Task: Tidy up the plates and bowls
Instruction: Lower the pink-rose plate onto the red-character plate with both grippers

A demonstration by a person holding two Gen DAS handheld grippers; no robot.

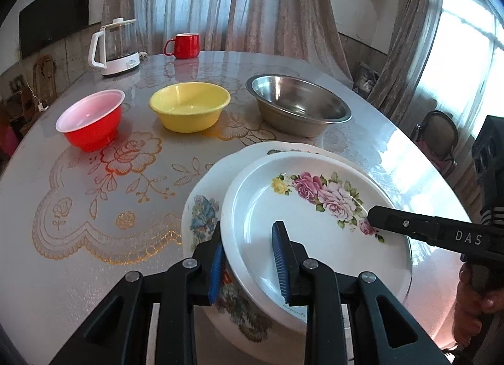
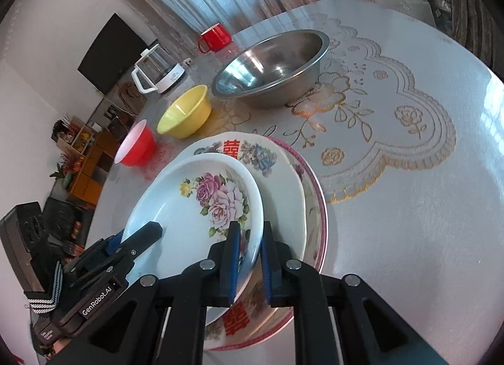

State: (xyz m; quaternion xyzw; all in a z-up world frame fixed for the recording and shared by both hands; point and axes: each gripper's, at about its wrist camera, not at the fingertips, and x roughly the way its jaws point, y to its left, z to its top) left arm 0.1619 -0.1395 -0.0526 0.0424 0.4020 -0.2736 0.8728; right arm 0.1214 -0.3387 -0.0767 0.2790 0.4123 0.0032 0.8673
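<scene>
Plates first: a white round plate with pink and yellow roses sits on top of a stack near the front edge of the round grey surface with gold lace print. Under it is a bigger white plate with red characters and blue flowers, and under that a pink-rimmed plate that mostly hides, so I can't read its pattern.

The left claw is clamped on the rose plate's near-left rim, one blue pad inside, one outside. The right claw is pinched on the opposite rim the same way. The plate looks tilted up off the stack, though the fisheye makes that hard to be sure of.

Farther back stand a red plastic bowl with white inside, a yellow plastic bowl and a shiny steel bowl in a row, well apart from the plates. Behind them are a red mug and a white-handled glass kettle.
</scene>
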